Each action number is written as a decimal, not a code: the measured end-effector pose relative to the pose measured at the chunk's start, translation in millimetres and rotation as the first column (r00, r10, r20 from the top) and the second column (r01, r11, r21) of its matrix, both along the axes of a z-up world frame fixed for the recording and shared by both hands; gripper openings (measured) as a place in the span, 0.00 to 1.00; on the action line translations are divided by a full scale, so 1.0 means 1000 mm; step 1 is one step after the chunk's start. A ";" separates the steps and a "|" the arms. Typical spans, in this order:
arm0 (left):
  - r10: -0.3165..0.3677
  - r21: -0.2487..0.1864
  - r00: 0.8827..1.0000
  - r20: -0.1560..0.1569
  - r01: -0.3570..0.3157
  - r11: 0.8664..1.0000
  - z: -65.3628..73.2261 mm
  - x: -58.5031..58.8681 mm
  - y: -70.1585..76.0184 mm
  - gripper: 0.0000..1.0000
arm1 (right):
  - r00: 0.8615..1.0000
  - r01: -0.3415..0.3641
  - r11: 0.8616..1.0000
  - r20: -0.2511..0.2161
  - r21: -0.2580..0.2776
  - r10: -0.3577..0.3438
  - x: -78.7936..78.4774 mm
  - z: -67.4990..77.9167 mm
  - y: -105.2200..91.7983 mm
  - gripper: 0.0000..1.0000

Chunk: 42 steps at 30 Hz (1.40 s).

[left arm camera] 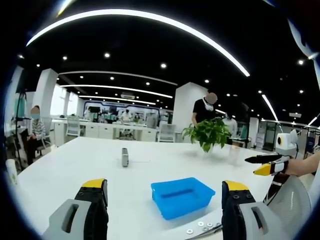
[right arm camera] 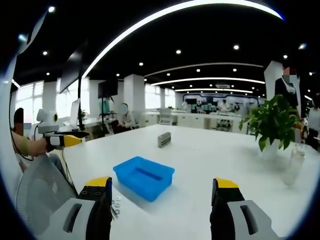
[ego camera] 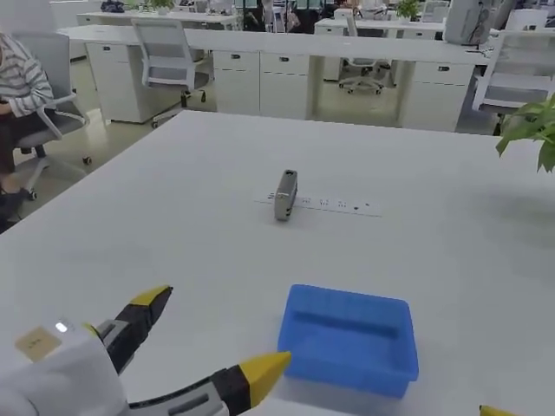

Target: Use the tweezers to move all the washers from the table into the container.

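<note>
The blue container (ego camera: 349, 336) stands empty on the white table (ego camera: 173, 225), near its front edge. Several small washers (left arm camera: 200, 226) lie on the table just in front of the container, also seen as washers (right arm camera: 117, 201) beside the container (right arm camera: 144, 175). A thin dark tool, probably the tweezers (left arm camera: 212, 230), lies by them. My left gripper (ego camera: 217, 329) hovers open left of the container, holding nothing. My right gripper (right arm camera: 161, 182) is open and empty too; its yellow tip (ego camera: 494, 410) peeks in at the bottom right.
A small grey device (ego camera: 284, 194) stands mid-table on a flush socket strip. A potted plant (right arm camera: 272, 122) and a clear cup (right arm camera: 295, 165) sit toward the right side. Desks, office chairs and seated people lie beyond the table.
</note>
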<state>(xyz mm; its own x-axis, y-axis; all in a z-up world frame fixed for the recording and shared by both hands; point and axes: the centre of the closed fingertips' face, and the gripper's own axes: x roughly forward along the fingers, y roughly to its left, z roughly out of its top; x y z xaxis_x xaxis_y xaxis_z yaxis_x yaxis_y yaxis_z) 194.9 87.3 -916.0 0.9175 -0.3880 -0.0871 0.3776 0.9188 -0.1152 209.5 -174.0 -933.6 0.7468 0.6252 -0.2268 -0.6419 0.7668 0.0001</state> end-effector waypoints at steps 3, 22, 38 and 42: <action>-0.002 0.007 1.000 -0.005 0.002 1.000 -0.001 0.000 -0.001 0.97 | 1.000 -0.004 1.000 -0.002 -0.015 0.004 -0.001 -0.002 0.001 0.80; -0.005 0.029 1.000 -0.015 0.005 1.000 -0.004 0.000 -0.002 0.96 | 0.999 -0.015 0.999 -0.030 -0.031 0.014 0.000 -0.008 0.001 0.79; -0.043 0.026 0.999 -0.018 0.043 0.999 -0.004 -0.001 -0.009 0.93 | 0.999 0.016 0.999 -0.037 -0.036 -0.017 0.003 -0.010 -0.004 0.75; -0.074 0.043 0.996 -0.048 0.076 0.996 -0.009 -0.002 -0.014 0.92 | 0.998 0.004 0.999 -0.059 -0.049 -0.007 0.002 -0.014 -0.004 0.72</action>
<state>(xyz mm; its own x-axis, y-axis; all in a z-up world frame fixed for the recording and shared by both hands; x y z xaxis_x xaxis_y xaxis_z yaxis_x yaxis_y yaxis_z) 192.8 73.1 -925.1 0.8807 -0.4500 -0.1478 0.4406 0.8929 -0.0932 211.2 -178.4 -947.3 0.7344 0.6084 -0.3007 -0.6380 0.7701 -0.0001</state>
